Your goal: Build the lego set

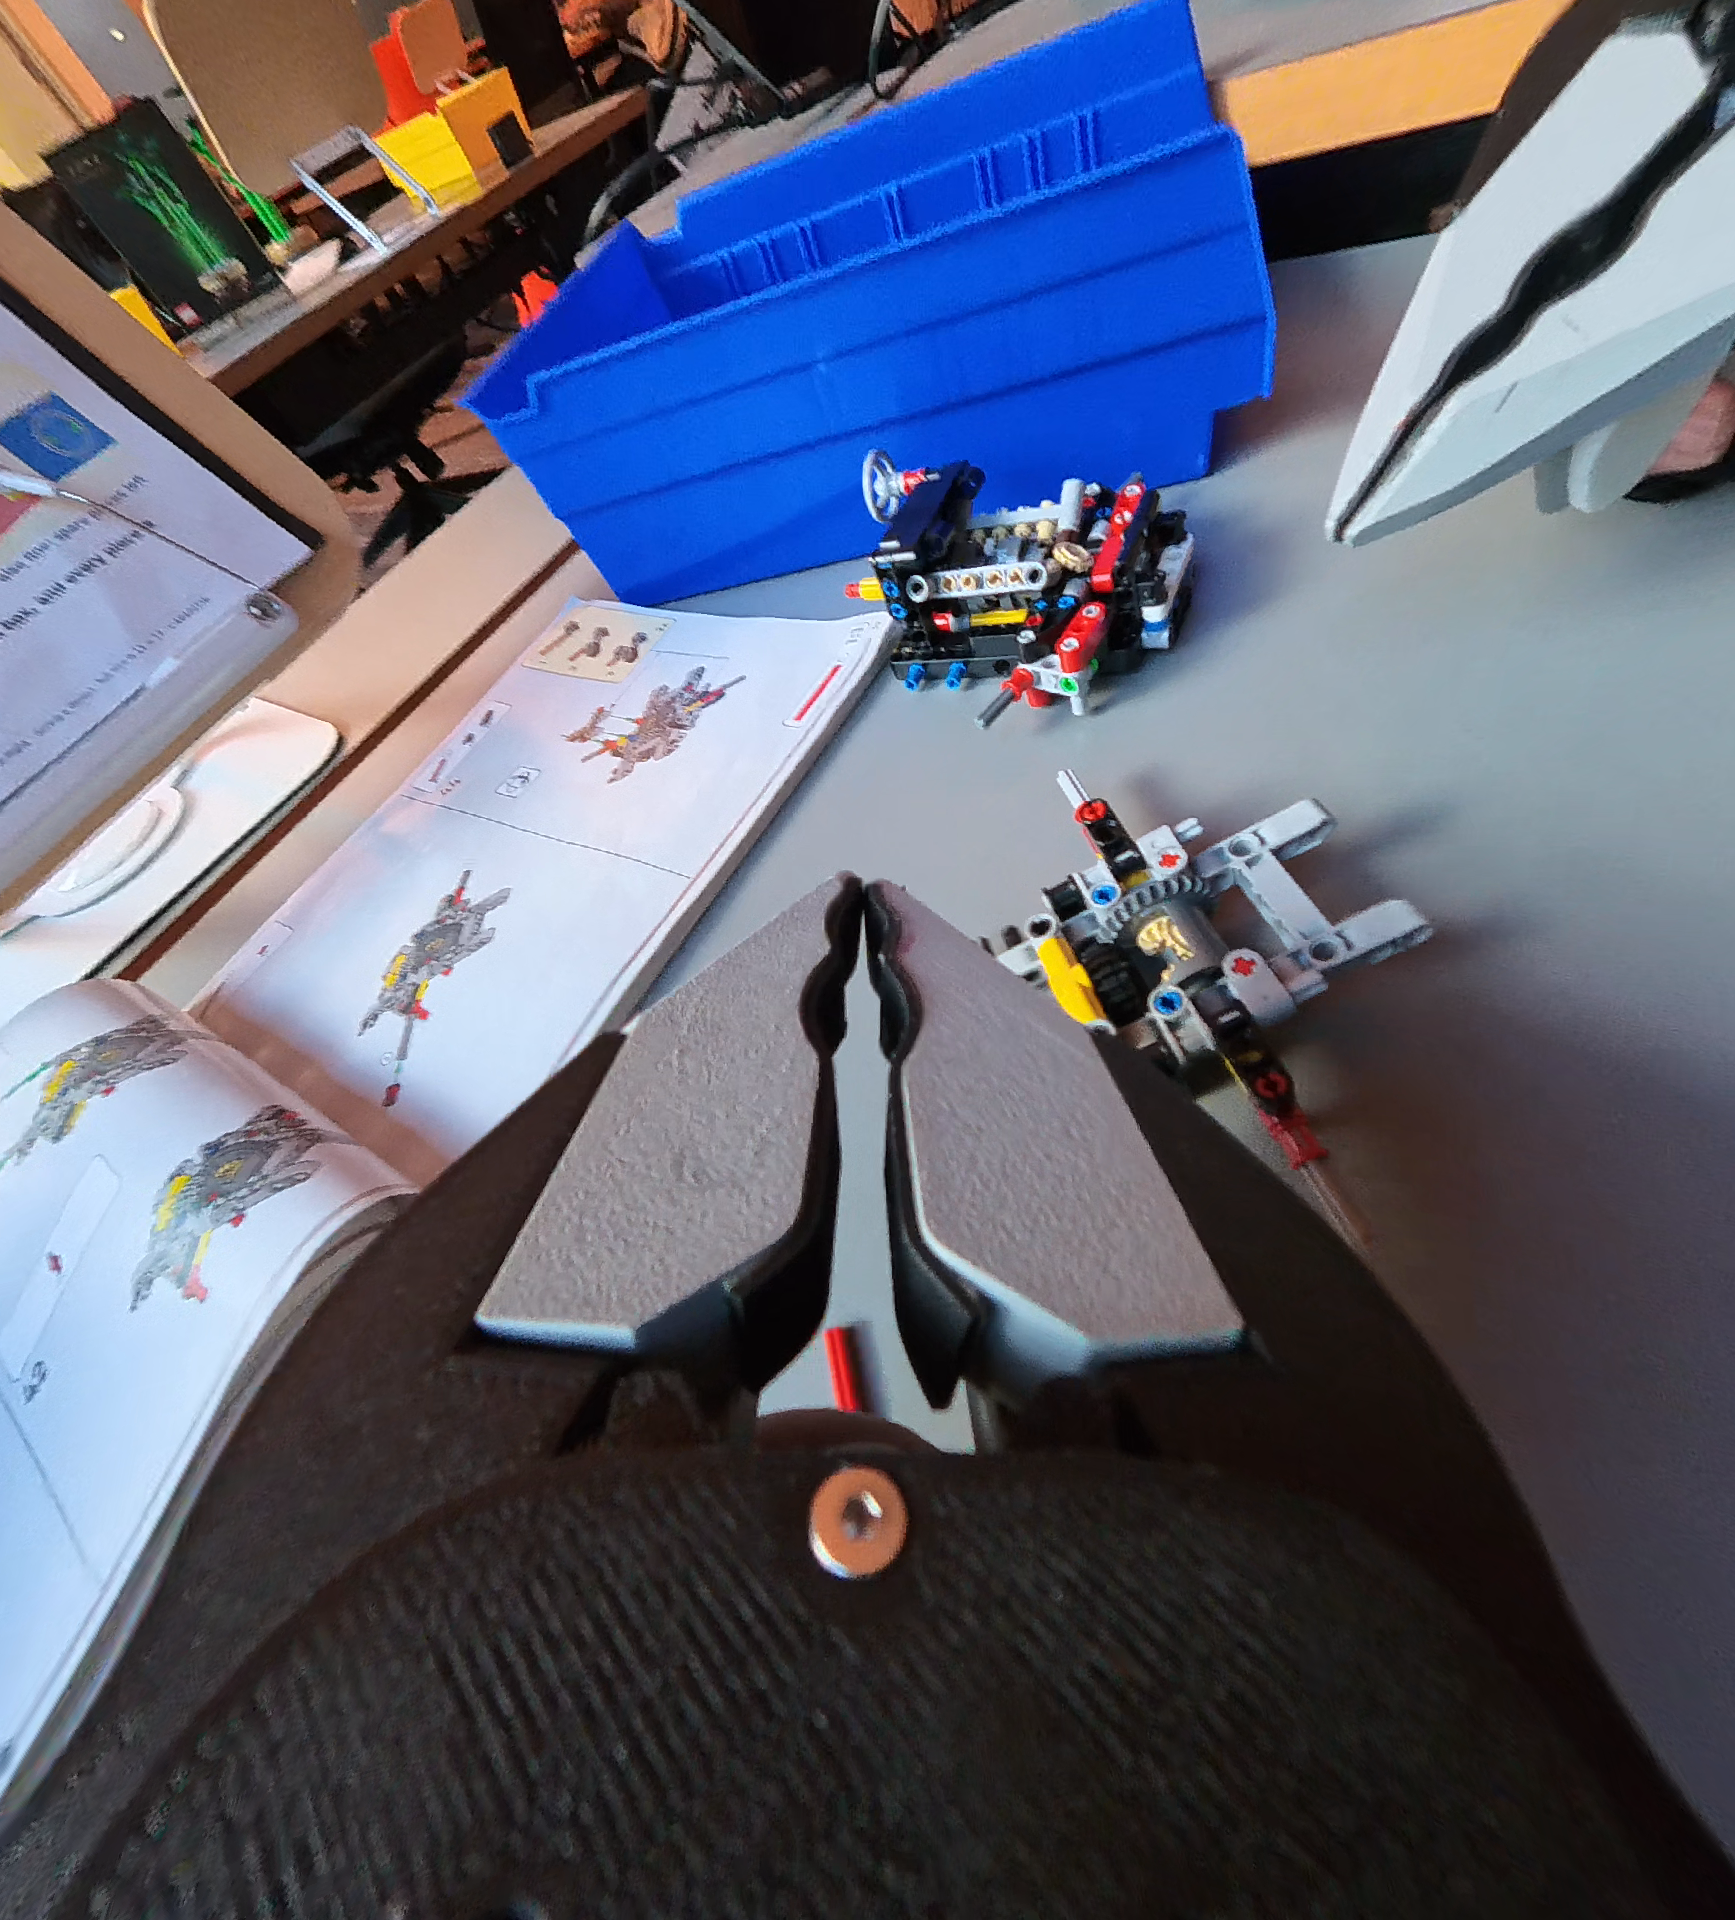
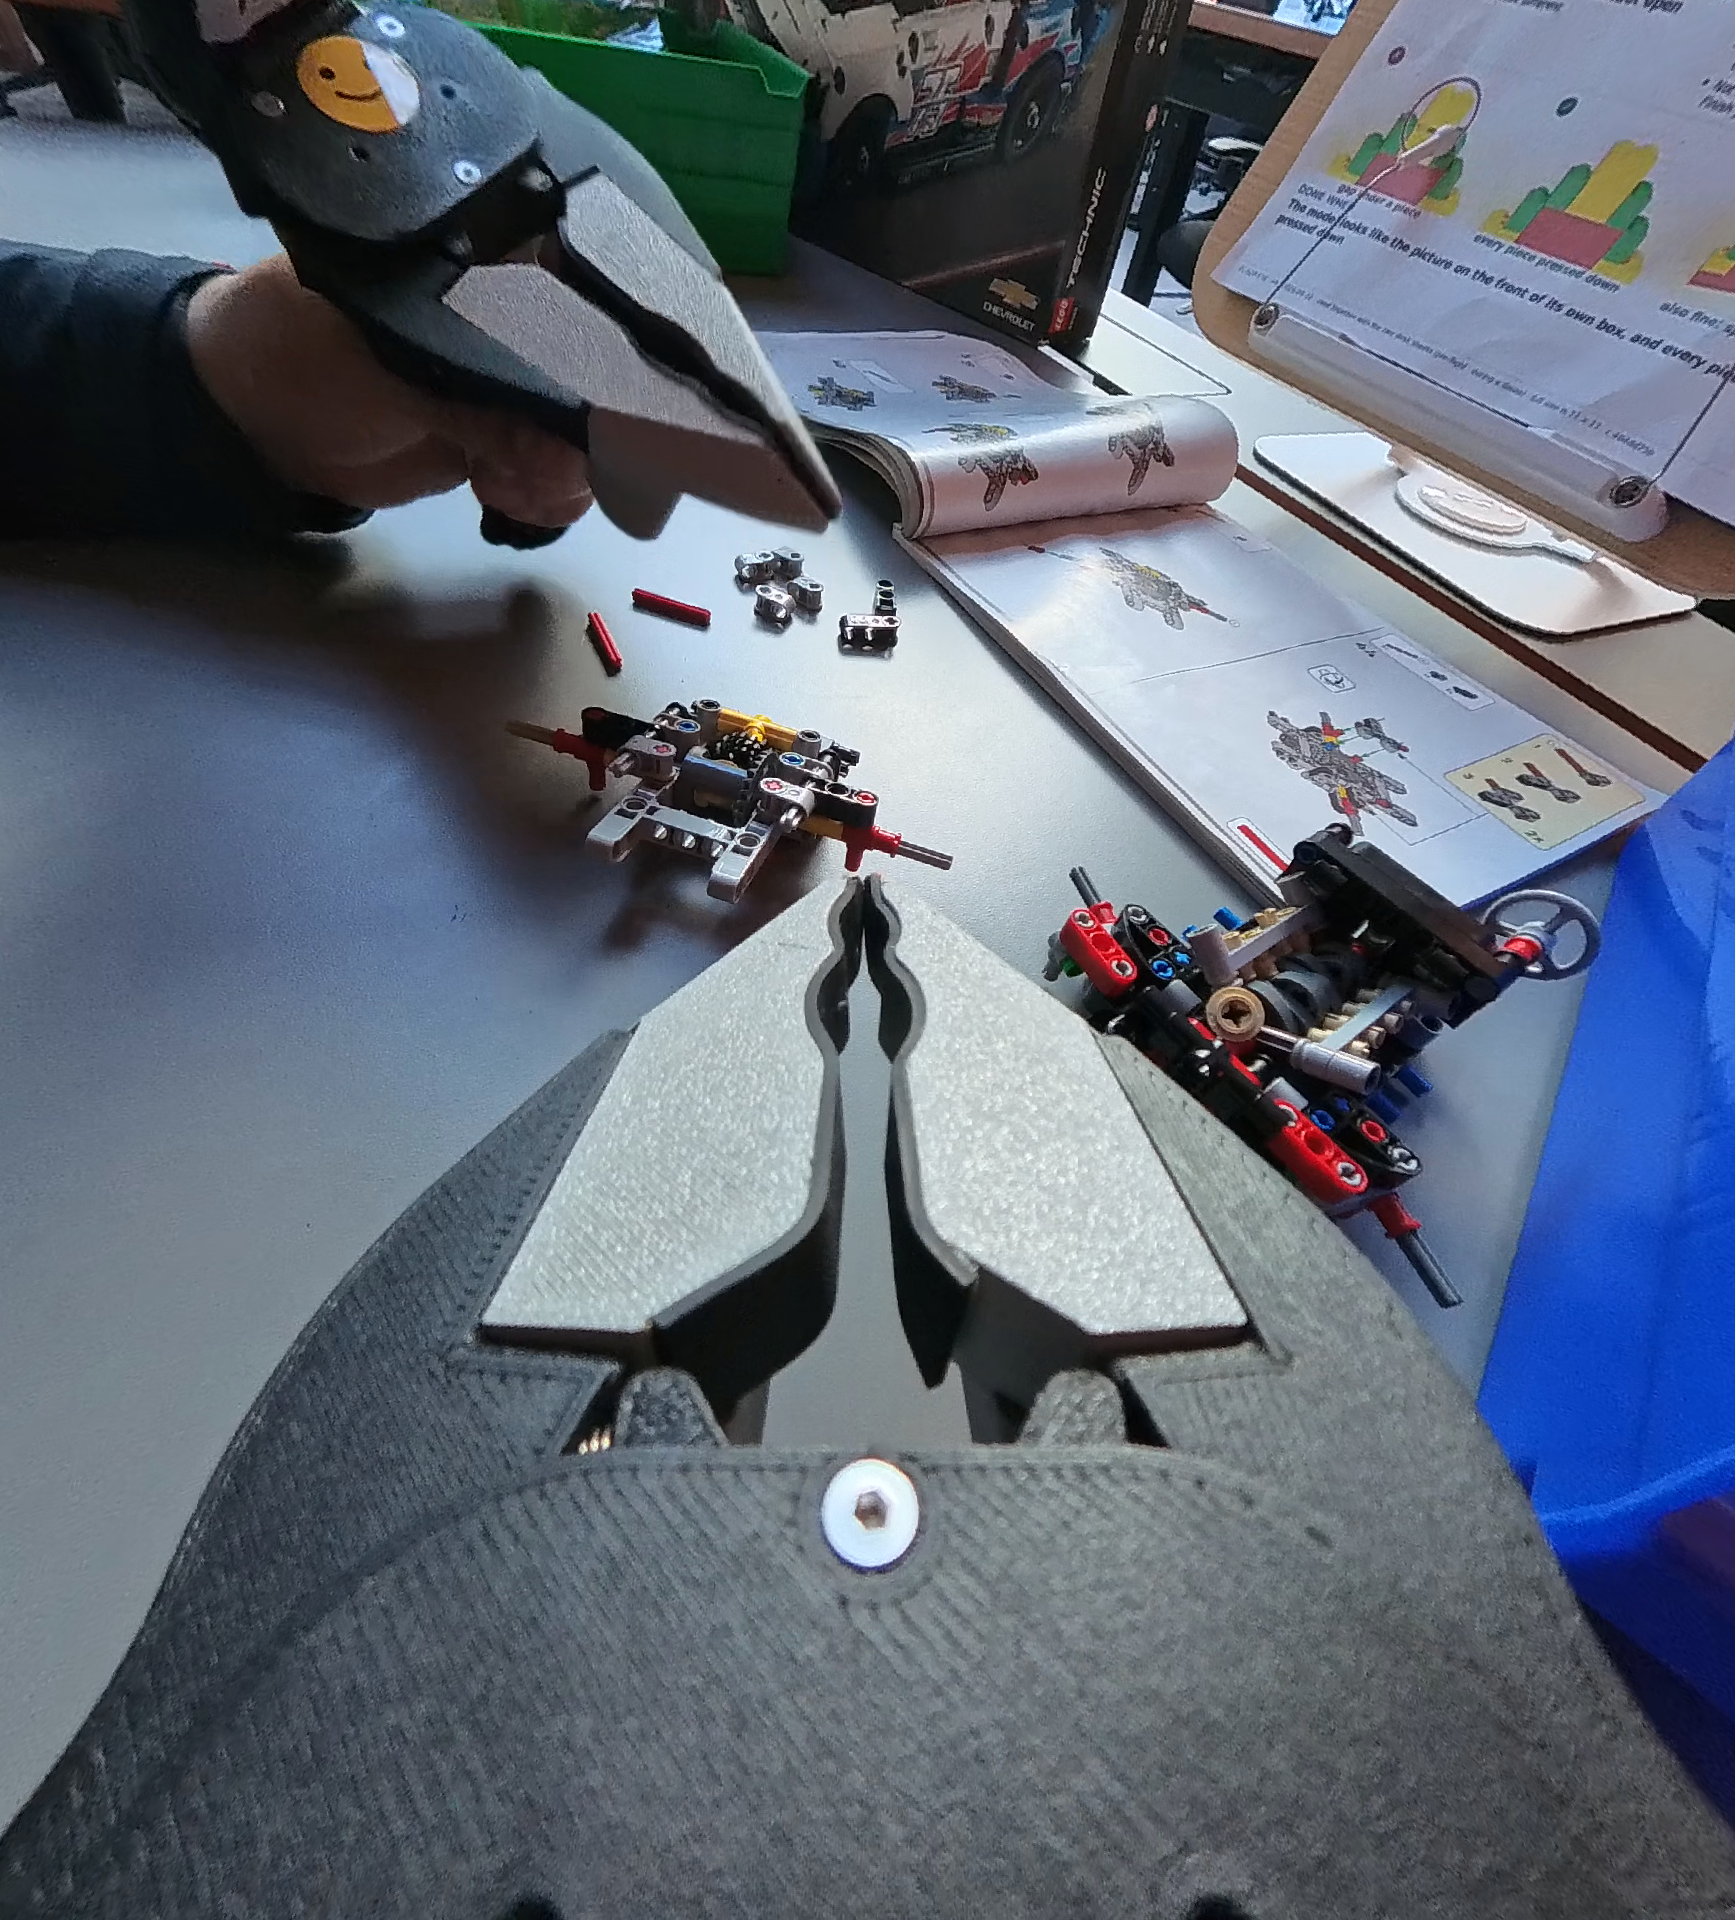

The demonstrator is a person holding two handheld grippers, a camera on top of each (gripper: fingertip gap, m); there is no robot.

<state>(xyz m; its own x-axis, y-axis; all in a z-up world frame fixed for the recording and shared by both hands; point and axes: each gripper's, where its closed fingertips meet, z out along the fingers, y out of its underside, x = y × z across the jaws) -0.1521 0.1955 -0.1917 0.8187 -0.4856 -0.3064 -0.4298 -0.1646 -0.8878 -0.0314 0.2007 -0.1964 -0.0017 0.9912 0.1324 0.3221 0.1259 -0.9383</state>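
worktop (image 2: 219, 935), right wrist view: small brick assembly (image 2: 728, 790) at centre; loose pins and connectors (image 2: 780, 597) behind it; larger brick assembly (image 2: 1299, 1029) to its right, beside the storage bin (image 2: 1694, 1143); open instruction booklet (image 2: 1206, 665) behind both; document stand (image 2: 1528, 312) behind the booklet.

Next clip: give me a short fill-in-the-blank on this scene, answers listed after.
1. The bin behind the larger model is ____ in colour.
2. The jaws of the left gripper are ____, with nothing between the tips.
3. The two loose axles near the grey connectors are ____.
4. The instruction booklet lies ____ on the table.

Answers: blue; shut; red; open
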